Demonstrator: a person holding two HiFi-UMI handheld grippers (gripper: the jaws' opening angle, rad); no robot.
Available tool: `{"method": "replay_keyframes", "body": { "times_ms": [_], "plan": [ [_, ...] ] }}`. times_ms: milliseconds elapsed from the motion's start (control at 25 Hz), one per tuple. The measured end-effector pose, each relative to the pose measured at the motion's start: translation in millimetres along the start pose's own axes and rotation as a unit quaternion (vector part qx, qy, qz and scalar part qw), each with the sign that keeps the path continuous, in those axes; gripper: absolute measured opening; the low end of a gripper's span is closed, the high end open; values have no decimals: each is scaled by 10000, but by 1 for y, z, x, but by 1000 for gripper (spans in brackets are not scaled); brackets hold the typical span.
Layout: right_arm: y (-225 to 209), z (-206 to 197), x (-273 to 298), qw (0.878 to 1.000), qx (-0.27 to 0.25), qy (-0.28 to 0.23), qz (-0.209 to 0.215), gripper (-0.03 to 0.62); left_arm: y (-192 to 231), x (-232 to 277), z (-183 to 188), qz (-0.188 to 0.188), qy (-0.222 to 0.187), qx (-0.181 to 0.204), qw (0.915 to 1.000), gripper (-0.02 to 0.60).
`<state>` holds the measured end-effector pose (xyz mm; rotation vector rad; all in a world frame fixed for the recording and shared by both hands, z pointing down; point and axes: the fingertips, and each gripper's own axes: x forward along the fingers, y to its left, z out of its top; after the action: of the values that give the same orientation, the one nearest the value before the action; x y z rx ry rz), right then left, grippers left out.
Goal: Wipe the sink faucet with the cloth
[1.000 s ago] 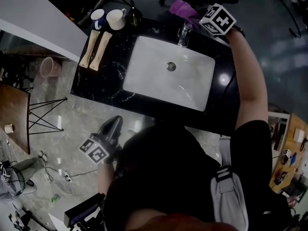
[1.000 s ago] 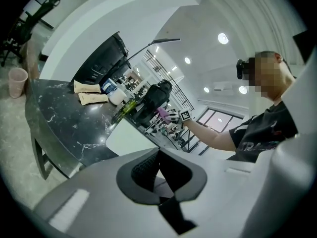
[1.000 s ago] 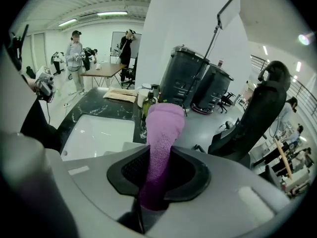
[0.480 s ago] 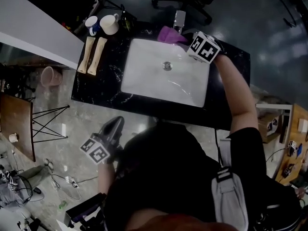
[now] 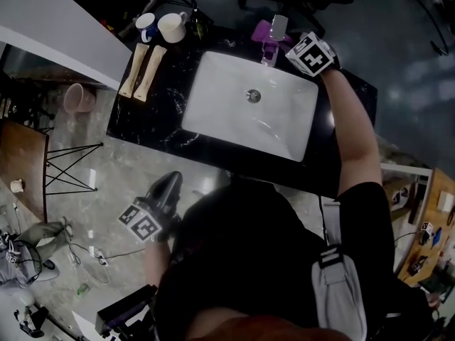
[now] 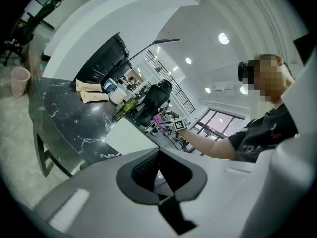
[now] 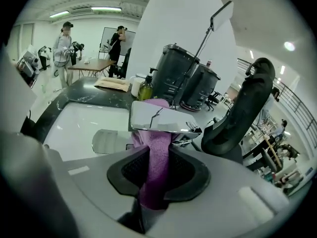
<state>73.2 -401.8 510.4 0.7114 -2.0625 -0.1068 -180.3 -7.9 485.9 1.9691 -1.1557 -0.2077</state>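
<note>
From the head view, I see the purple cloth (image 5: pixel 260 30) at the back rim of the white sink (image 5: pixel 213 119), bunched against the chrome faucet (image 5: pixel 276 31). My right gripper (image 5: pixel 290 47) reaches in from the right, its tips at the faucet and cloth. My left gripper (image 5: pixel 167 185) hangs low, off the black counter (image 5: pixel 153 123) and well apart from the sink.

In the left gripper view, the jaws are pressed together with nothing between them. The faucet and cloth show far off across the counter.

In the right gripper view, the jaws stand partly apart and clamp a fold of the cloth. The cloth runs straight up from the pads (image 7: pixel 133 170) and touches the underside of the faucet's flat spout, just ahead of the tips.
</note>
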Motion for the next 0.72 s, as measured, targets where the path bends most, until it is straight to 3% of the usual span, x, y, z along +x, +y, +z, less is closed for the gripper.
{"method": "replay_keyframes", "body": {
  "times_ms": [200,400,520,720],
  "plan": [
    [24,3,-12,9995,-297,-112,56,94,-6,4,-4,-91,20,83,9999,-2],
    [85,2,-40,9958,-679,-368,497,95,-8,5,0,-150,25,132,9998,-2],
    [119,-12,-36,9924,-928,-225,773,95,-9,5,2,-162,31,162,9997,-2],
    [108,-34,-8,9954,-694,74,657,95,-9,7,1,-129,75,157,9998,-2]
  ]
}}
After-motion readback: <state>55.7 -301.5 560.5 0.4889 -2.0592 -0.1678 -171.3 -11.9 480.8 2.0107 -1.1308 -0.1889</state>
